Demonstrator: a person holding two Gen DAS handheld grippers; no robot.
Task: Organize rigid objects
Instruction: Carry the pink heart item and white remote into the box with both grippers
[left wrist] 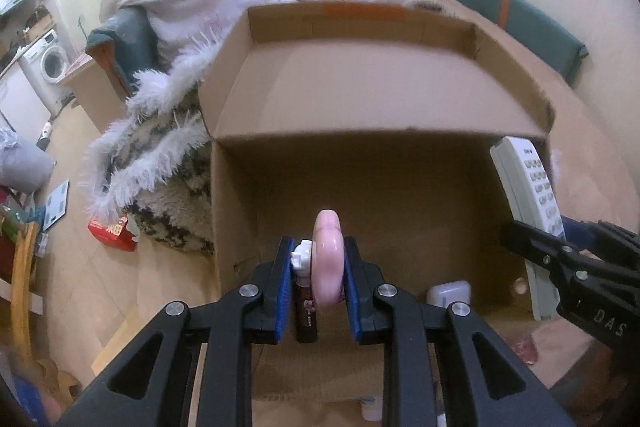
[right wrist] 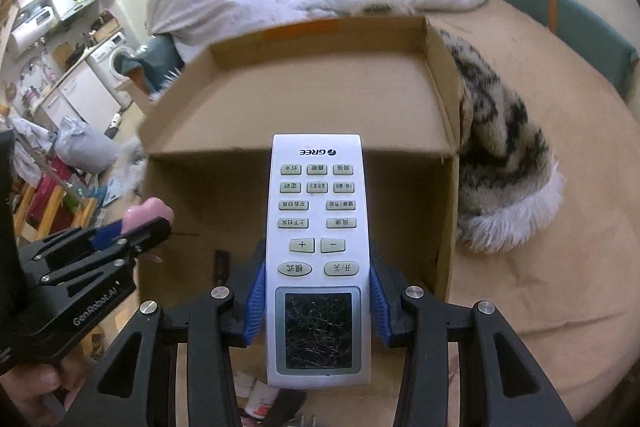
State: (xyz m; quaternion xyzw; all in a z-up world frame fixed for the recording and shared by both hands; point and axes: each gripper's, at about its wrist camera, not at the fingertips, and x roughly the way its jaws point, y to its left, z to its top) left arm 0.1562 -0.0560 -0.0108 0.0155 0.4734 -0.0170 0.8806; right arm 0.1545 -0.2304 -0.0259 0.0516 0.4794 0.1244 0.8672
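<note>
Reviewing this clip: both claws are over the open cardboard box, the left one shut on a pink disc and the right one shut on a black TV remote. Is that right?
Not quite. The remote in the right claw is white, a GREE unit with a cracked screen, as the right wrist view shows. The rest holds: the left claw is shut on the pink disc, and both are over the open cardboard box.

Matt brown cardboard box, glossy pink plastic disc, smooth white plastic remote

Both wrist views look forward, close above the open cardboard box, seemingly side by side
</note>
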